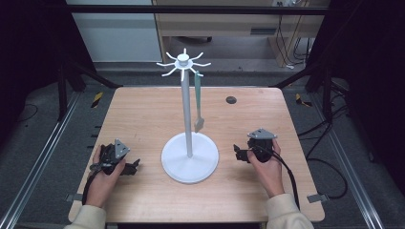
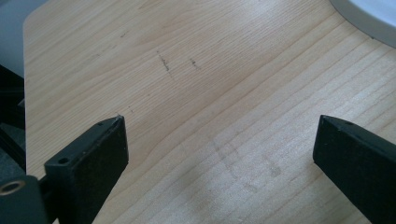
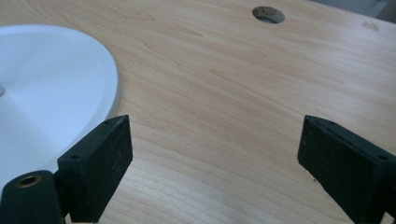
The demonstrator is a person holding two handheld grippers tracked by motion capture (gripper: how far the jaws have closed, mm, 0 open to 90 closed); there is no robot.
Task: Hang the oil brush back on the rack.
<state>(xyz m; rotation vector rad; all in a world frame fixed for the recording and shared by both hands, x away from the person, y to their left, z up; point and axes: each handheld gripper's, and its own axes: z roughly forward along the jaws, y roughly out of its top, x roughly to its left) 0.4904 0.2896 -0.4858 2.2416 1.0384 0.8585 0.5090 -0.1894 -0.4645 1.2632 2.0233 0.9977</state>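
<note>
Green and thin, the spatula point(image 1: 198, 102) hangs from a hook of the white stand point(image 1: 189, 157) between the left claw point(image 1: 134, 166) and right claw point(image 1: 237, 152), both released on the surface point(image 1: 143, 114); probably light and stiff, best gripped mid-handle.

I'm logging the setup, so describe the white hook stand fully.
The white hook stand stands upright at the middle of the wooden table. A round, flat base carries a thin pole topped by a cap with curved hooks spreading outward. It looks like plastic or painted metal. A pale green spatula hangs from one hook. Neither gripper touches it.
</note>
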